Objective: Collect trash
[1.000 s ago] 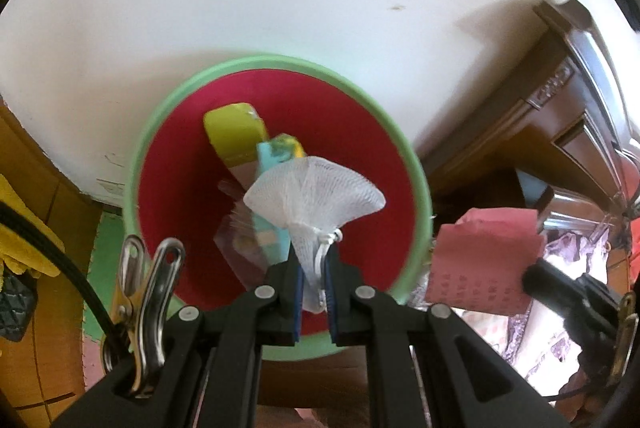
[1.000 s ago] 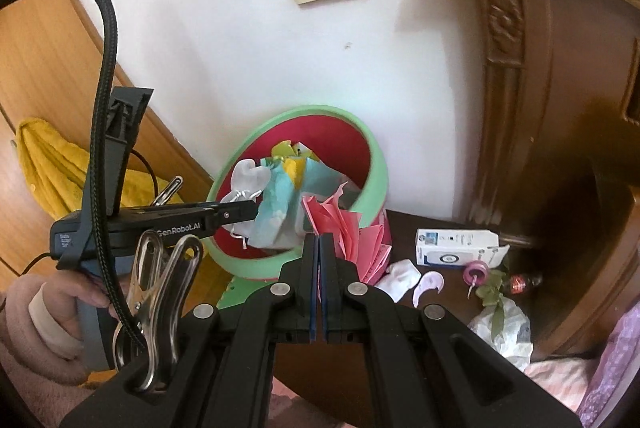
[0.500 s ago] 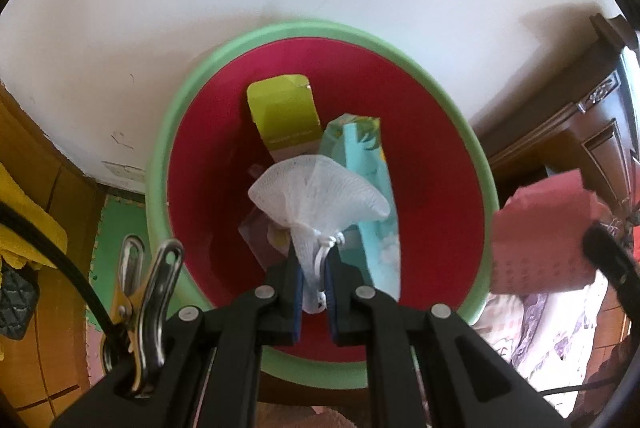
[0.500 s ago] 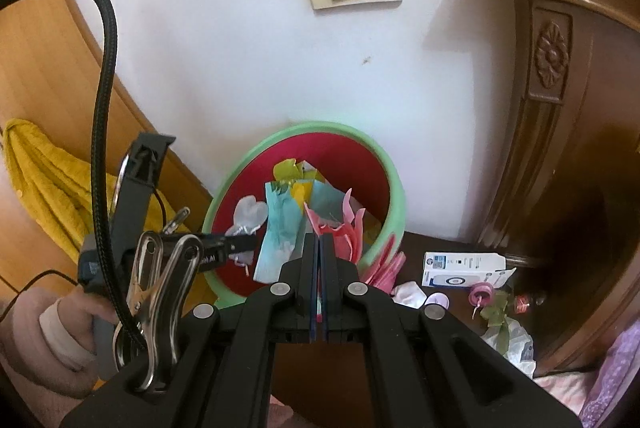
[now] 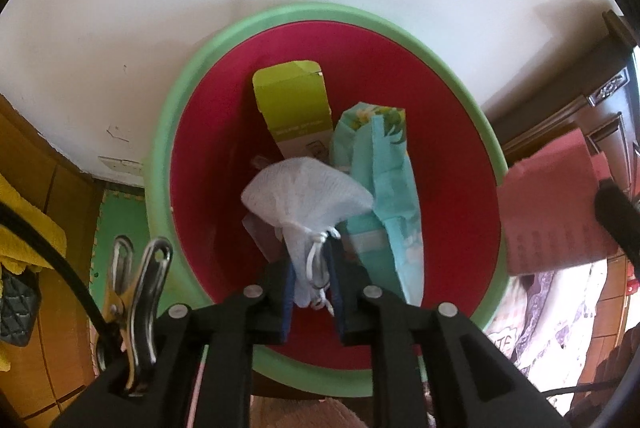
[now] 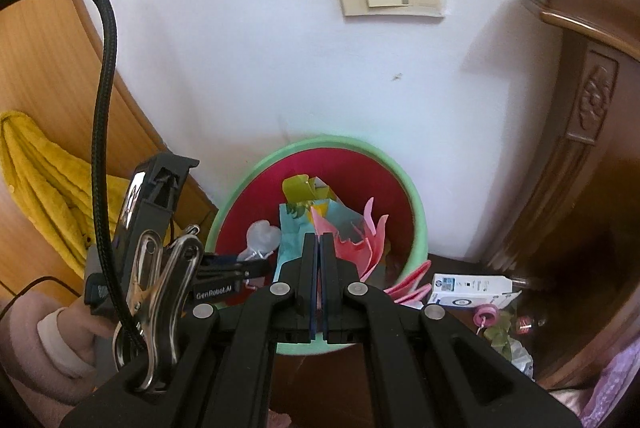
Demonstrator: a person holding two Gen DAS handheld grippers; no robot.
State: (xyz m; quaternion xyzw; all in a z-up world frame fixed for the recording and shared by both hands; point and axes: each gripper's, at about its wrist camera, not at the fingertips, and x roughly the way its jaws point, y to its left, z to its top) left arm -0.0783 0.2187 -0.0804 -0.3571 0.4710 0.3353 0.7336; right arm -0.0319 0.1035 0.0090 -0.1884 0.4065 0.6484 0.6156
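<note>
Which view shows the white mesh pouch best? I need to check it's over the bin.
The left wrist view: the mesh pouch fills the centre, over the bin. The right wrist view shows it small, beside the teal bag.

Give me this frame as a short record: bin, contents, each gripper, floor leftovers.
bin: green-rimmed red bin against the white wall
contents: yellow-green carton, teal packet
left gripper: over the bin, jaws have just been opening, white mesh pouch between them
right gripper: shut on pink paper, near the bin rim
floor leftovers: white box, pink reel
</note>
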